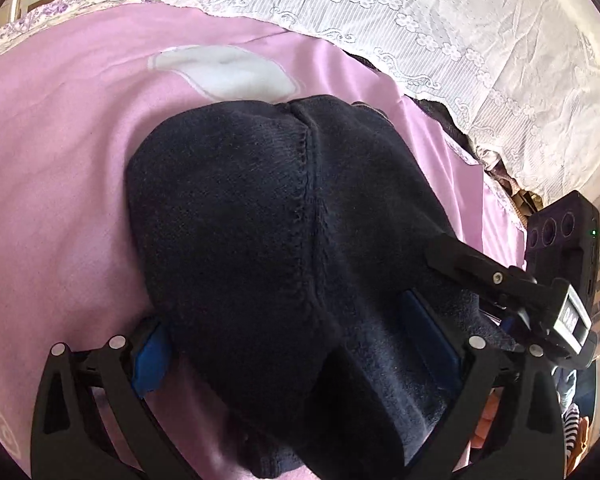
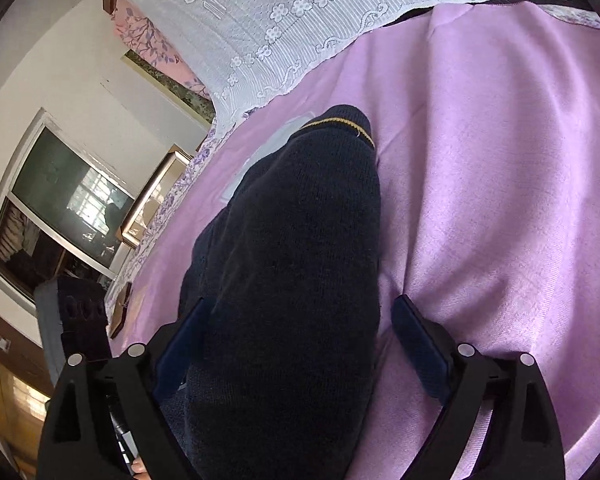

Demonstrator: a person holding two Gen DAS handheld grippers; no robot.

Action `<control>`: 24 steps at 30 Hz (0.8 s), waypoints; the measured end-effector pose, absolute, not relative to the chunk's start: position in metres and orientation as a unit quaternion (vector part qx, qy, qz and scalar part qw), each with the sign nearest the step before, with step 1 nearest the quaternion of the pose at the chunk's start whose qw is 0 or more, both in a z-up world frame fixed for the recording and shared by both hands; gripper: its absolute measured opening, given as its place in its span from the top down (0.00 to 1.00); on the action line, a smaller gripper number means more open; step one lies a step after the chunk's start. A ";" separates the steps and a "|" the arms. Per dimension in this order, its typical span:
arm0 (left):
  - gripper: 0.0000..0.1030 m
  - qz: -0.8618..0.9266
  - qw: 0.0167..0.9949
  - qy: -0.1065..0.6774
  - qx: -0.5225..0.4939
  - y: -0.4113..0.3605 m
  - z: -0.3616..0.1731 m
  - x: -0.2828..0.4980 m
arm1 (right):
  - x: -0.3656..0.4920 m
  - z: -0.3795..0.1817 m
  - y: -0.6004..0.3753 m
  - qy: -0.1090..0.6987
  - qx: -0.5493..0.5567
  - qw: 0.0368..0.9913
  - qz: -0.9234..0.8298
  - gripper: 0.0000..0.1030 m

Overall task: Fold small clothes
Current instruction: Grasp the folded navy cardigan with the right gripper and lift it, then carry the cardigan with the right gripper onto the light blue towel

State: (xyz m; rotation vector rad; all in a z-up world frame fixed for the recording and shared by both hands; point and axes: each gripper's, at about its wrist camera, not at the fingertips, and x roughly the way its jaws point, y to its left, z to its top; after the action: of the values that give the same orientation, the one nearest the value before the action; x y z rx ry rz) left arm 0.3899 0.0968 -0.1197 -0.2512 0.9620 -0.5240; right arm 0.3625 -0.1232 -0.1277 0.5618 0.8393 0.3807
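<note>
Lying on the pink blanket (image 1: 60, 208), the dark navy knit garment (image 1: 260, 220) runs between the spread pads of both grippers. The left gripper (image 1: 292, 344) stands apart around its near end, and the right gripper (image 2: 300, 344) is likewise wide apart, gripping nothing. White lace cloth (image 1: 420, 20) lies at the far side.

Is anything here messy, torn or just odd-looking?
Nothing looks torn or spilled. The dark knitted garment lies bunched on the pink blanket, not yet flat. It half covers a white patch on the blanket. Both the left gripper and right gripper stand open around its near end.
</note>
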 end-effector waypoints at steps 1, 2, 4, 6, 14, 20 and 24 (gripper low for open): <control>0.06 -0.251 0.847 0.453 -0.123 0.098 -0.120 0.390 | 0.361 -0.126 -0.121 0.392 0.262 0.862 0.184 0.18; 0.14 -0.258 0.847 0.446 -0.127 0.099 -0.118 0.390 | 0.357 -0.123 -0.119 0.384 0.255 0.868 0.182 0.23; 0.32 -0.256 0.858 0.428 -0.121 0.099 -0.111 0.384 | 0.350 -0.115 -0.112 0.369 0.226 0.885 0.174 0.27; 0.40 -0.252 0.871 0.411 -0.095 0.094 -0.105 0.377 | 0.340 -0.107 -0.106 0.353 0.199 0.899 0.168 0.31; 0.57 -0.284 0.884 0.366 -0.060 0.075 -0.080 0.344 | 0.299 -0.077 -0.115 0.310 0.175 0.922 0.152 0.34; 0.57 -0.334 0.876 0.344 -0.047 0.036 -0.054 0.306 | 0.236 -0.047 -0.154 0.275 0.166 0.939 0.123 0.35; 0.57 -0.370 0.871 0.324 -0.008 -0.015 -0.034 0.269 | 0.189 -0.025 -0.193 0.258 0.157 0.949 0.094 0.35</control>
State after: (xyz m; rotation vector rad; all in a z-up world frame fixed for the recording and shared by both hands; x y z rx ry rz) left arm 0.2693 -0.0147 -0.0341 -0.0168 0.6769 -0.7732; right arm 0.1893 -0.1927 -0.0254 0.3192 0.5252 0.1911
